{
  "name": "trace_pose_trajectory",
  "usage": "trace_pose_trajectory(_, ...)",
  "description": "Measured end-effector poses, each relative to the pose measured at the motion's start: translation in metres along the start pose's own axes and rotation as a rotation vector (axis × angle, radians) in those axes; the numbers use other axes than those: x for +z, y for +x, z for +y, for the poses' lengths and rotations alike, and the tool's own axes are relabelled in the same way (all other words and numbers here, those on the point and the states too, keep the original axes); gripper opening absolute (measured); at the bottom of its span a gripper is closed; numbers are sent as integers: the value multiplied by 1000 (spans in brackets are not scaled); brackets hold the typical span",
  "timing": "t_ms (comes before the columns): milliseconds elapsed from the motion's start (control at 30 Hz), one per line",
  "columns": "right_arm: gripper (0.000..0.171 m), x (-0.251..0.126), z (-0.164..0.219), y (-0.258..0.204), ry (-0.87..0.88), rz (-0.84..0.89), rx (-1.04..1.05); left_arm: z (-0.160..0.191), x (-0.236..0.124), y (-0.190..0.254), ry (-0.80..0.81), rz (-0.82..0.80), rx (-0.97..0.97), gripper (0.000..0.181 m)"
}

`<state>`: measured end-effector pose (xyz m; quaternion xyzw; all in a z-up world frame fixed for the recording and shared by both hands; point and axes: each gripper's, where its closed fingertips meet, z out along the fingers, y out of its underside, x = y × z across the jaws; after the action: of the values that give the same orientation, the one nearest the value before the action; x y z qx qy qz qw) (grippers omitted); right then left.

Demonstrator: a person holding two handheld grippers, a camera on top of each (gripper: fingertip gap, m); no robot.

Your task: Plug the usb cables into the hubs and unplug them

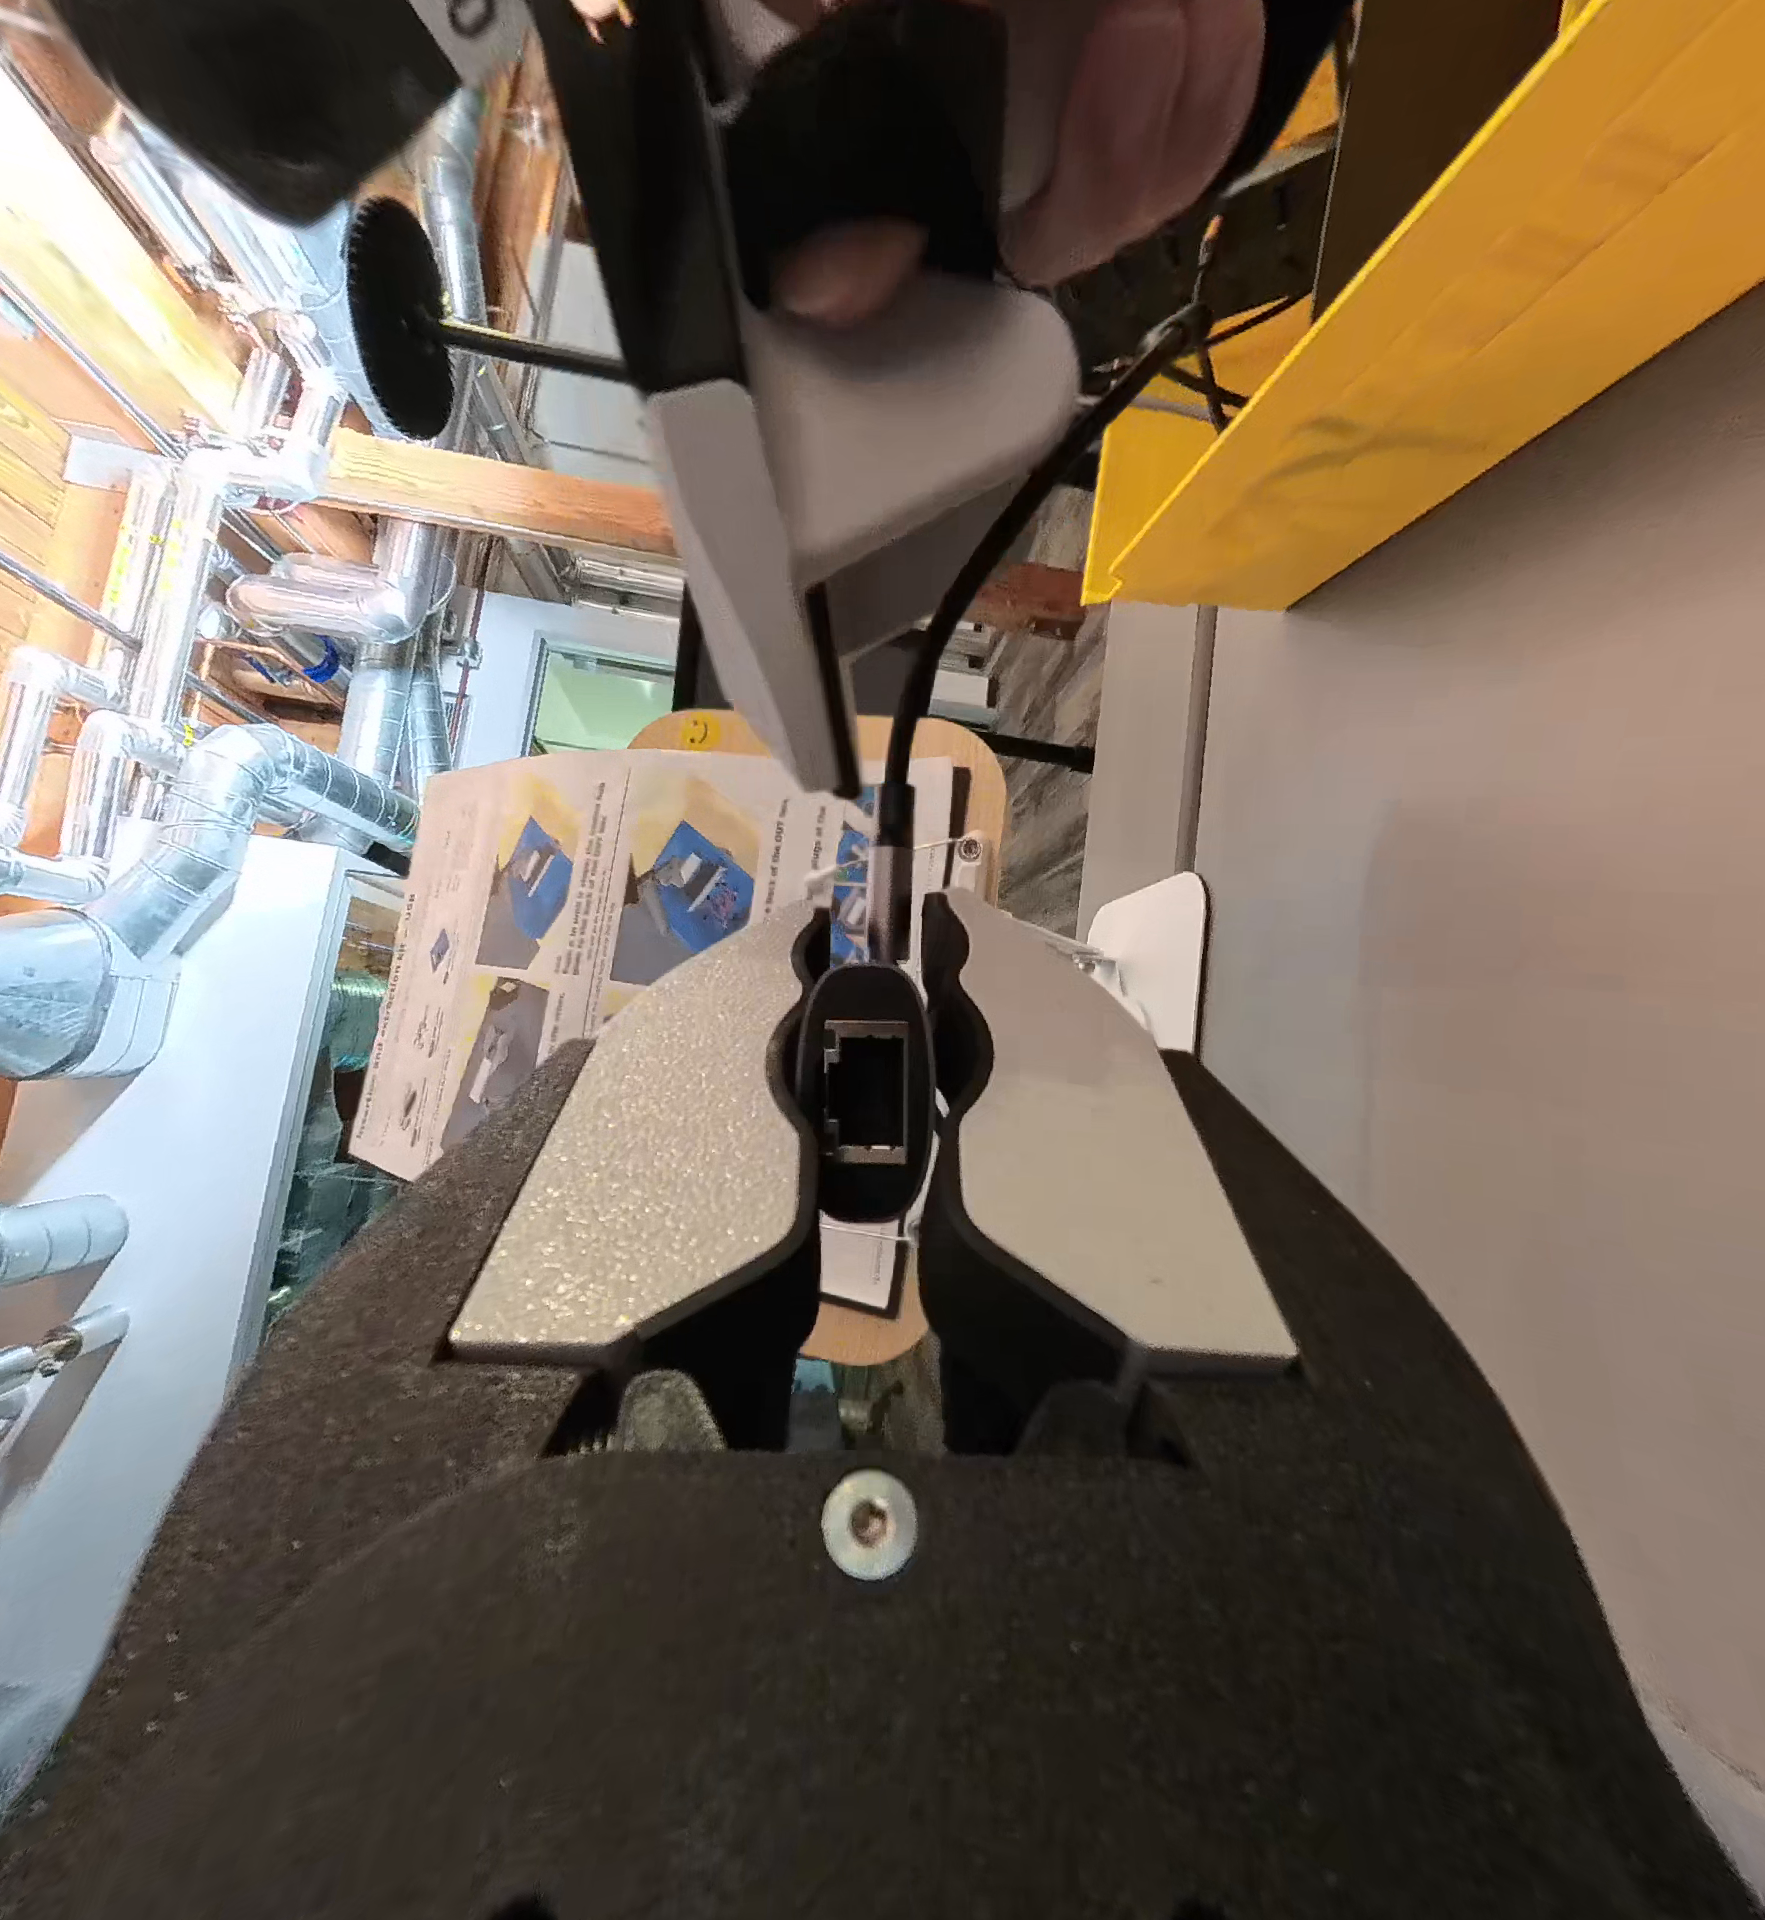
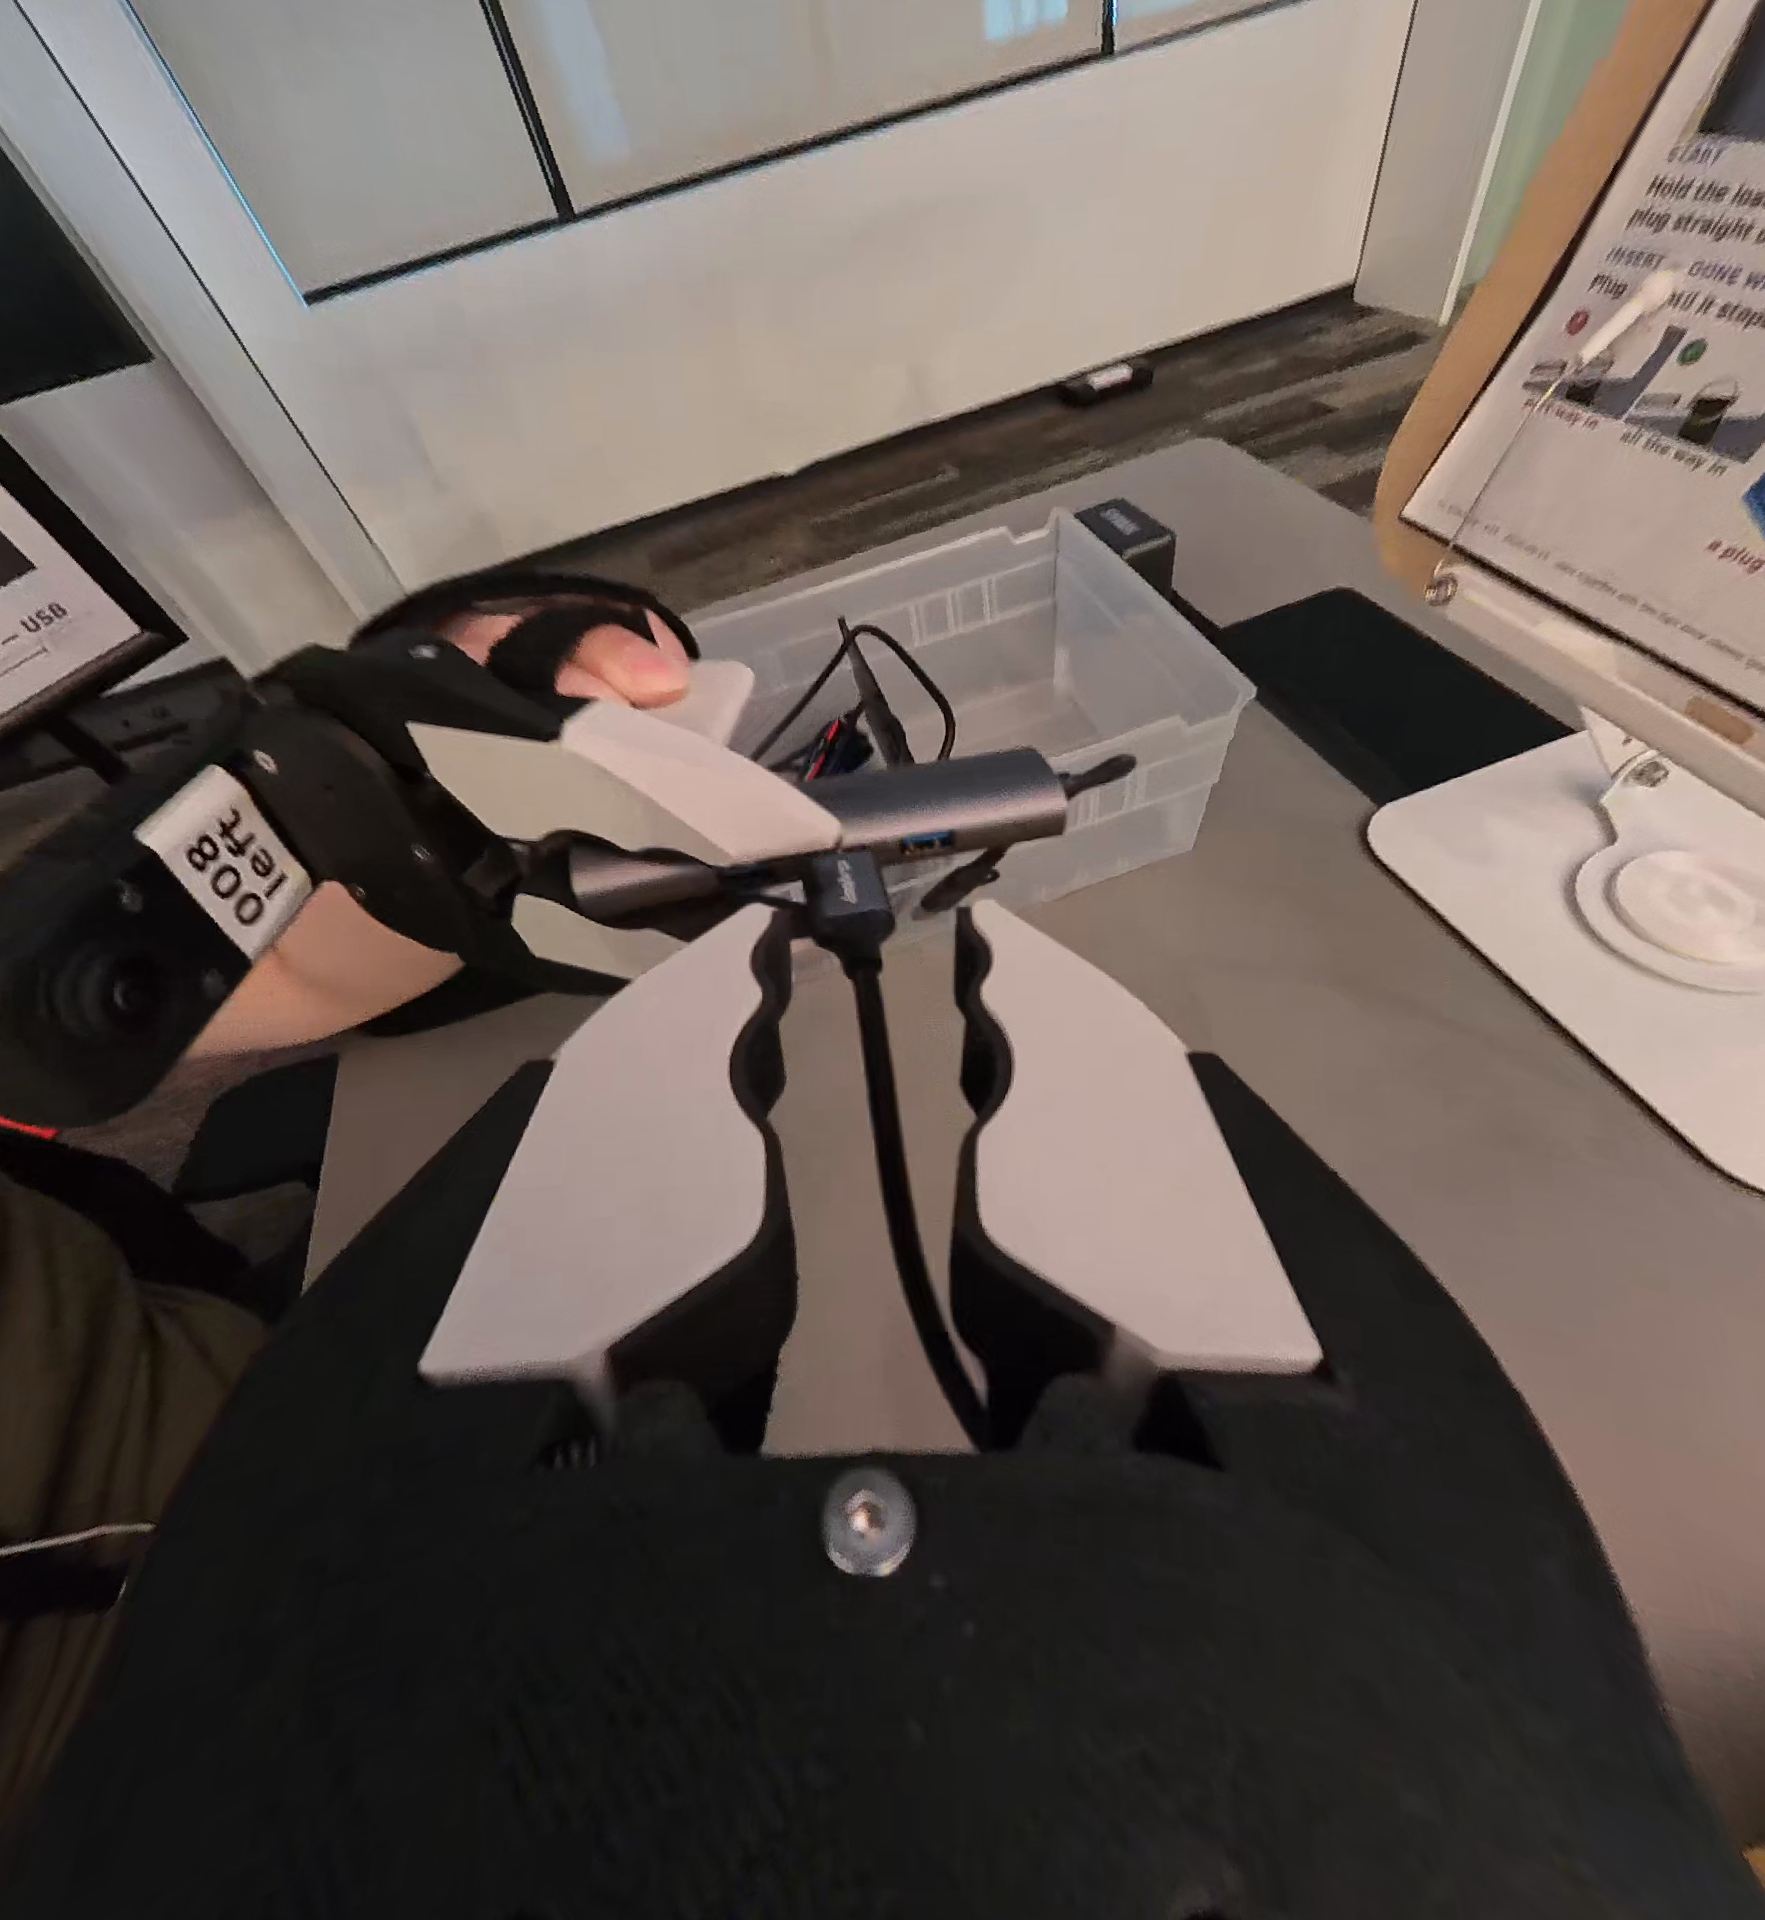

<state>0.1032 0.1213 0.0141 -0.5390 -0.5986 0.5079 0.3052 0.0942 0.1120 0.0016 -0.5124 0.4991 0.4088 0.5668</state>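
light: bright, even indoor | shadows: soft | blur: motion smear in both views | edges: strong fisheye warp

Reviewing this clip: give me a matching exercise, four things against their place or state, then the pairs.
Things:
1. grey hub
2. USB plug
3. clear bin
4. white stand

States:
A. on the table's right side, holding up a sheet
B. clamped in the left gripper
C. at the hub's side, between the right gripper's fingertips
D. behind the hub, with cables inside

Pairs: 1-B, 2-C, 3-D, 4-A
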Motion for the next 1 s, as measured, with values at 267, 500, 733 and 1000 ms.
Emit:
trace_pose_trajectory(267,19,16,18,-7,-94,-53,-25,-8,1,8,32,29,4,16)
trace_pose_trajectory(500,18,11,0,-6,-62,92,-105,5,1,-13,0,-84,-60,21)
trace_pose_trajectory(733,18,8,-13,-7,-69,326,-220,30,5,-23,-157,-151,-32,17)
trace_pose_trajectory(1000,18,6,-21,-12,-49,437,-248,31,2,-35,-196,-249,3,19)
